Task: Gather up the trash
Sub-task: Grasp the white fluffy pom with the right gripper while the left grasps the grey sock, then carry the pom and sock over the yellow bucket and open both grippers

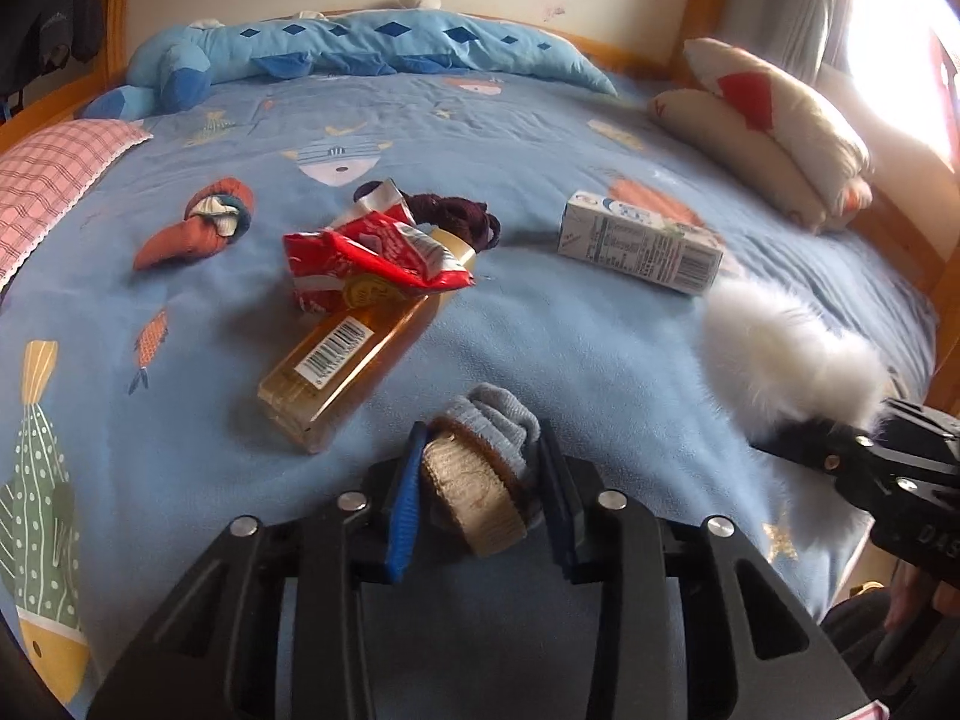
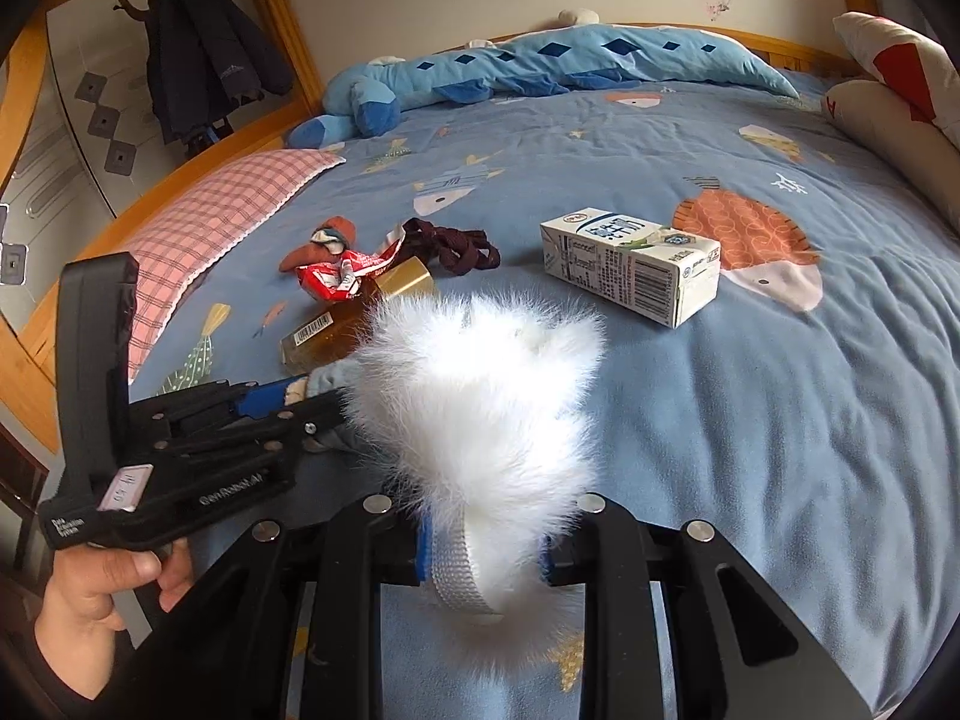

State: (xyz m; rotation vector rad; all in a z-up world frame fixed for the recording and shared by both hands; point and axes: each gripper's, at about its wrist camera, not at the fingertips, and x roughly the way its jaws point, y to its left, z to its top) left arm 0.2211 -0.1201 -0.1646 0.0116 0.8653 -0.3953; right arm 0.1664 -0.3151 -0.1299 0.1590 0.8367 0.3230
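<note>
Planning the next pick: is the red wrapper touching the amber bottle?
Touching. In the left wrist view the crumpled red wrapper lies draped across the amber bottle, covering its upper part with no gap.

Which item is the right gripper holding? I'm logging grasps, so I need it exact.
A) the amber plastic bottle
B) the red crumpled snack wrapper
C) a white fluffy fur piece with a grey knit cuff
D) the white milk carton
C: in the right wrist view the right gripper is shut on the white fluffy fur piece with a grey knit cuff, while the white milk carton lies apart on the blue bedspread.
</note>
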